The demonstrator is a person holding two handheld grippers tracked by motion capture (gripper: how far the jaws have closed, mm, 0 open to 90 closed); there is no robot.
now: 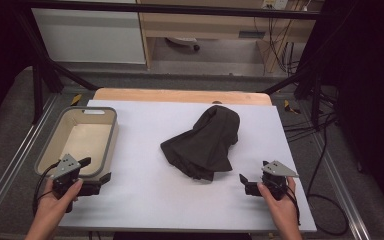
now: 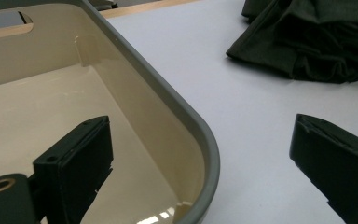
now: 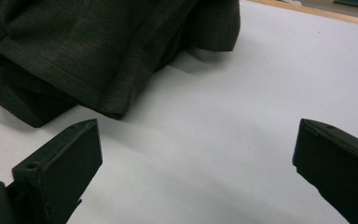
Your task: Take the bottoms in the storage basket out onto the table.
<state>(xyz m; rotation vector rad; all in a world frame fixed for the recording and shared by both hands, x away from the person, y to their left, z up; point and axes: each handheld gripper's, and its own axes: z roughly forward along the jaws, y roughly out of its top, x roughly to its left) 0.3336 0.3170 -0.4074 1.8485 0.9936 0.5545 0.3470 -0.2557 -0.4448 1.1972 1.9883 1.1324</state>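
A dark, crumpled cloth [image 1: 205, 140] lies on the white table top [image 1: 145, 200], right of centre. A beige bin [image 1: 60, 145] with a grey rim stands empty at the left edge. My left gripper [image 1: 96, 169] is open at the bin's near right corner. In the left gripper view the left gripper [image 2: 200, 126] has one jaw over the inside of the bin [image 2: 168, 93] and the other over the table. My right gripper [image 1: 252, 172] is open just right of the cloth's near edge. In the right gripper view the right gripper [image 3: 198, 126] is empty, the cloth [image 3: 74, 46] a short way ahead.
A wooden strip [image 1: 180, 95] runs along the table's far edge. Black frame bars [image 1: 45, 65] and cables [image 1: 320, 150] flank the table. The cloth [image 2: 307, 42] lies far off to the upper right in the left gripper view.
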